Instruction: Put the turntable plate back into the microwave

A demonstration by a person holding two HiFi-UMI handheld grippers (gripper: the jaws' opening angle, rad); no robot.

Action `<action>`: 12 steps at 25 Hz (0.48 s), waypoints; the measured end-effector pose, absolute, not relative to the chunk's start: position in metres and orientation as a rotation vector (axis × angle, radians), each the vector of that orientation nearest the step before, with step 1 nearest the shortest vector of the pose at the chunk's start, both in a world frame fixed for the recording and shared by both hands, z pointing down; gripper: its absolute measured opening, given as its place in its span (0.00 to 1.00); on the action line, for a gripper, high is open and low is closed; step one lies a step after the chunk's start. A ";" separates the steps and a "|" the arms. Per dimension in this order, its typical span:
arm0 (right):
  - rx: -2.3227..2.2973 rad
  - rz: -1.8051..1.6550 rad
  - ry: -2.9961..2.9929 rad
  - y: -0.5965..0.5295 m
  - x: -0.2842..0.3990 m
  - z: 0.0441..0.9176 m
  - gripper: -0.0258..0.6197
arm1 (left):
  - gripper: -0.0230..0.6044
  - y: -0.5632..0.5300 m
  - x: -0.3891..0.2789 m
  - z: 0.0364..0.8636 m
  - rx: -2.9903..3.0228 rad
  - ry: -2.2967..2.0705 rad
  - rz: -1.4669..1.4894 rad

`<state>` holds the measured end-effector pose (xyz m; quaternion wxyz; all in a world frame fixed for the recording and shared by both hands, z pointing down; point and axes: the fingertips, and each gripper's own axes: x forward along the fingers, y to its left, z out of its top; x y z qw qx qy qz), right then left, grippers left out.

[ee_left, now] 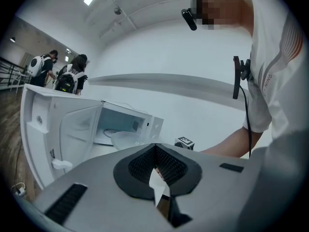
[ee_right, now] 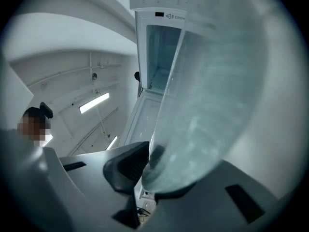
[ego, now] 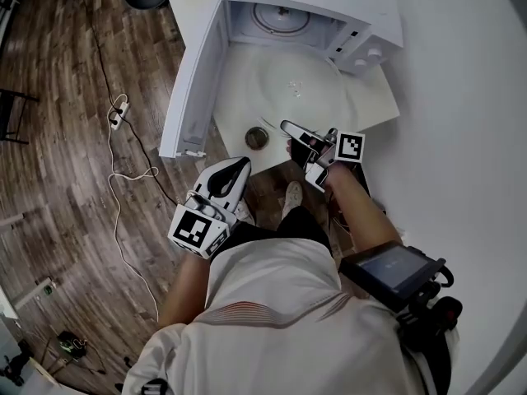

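Observation:
The clear glass turntable plate (ego: 298, 87) hangs over the white table (ego: 380, 105), just in front of the open microwave (ego: 329, 11). My right gripper (ego: 290, 130) is shut on its near rim. In the right gripper view the plate (ee_right: 212, 95) fills the right side, its edge pinched between the pads of that gripper (ee_right: 152, 161). Inside the microwave cavity lies the roller ring (ego: 282, 19). My left gripper (ego: 229, 175) hovers below the table's front edge with its jaws shut and nothing in them. The left gripper view shows the plate (ee_left: 128, 140) ahead of the cavity (ee_left: 123, 124).
The microwave door (ego: 193, 72) swings wide open to the left. A small round metal thing (ego: 257, 137) sits near the table's front edge, beside the right gripper. A power strip with cable (ego: 119, 113) lies on the wooden floor. Two people (ee_left: 72, 74) stand far off.

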<state>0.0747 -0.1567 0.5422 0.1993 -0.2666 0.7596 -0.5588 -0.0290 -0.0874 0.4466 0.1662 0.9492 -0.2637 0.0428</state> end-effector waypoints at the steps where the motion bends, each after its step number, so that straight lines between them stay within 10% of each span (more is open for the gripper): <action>1: -0.752 -1.553 2.118 -0.162 0.073 0.540 0.11 | 0.05 -0.090 -0.032 0.446 2.715 -0.742 0.130; 12: -0.733 -1.511 2.107 -0.223 0.073 0.539 0.12 | 0.05 -0.116 -0.027 0.452 2.719 -0.747 0.141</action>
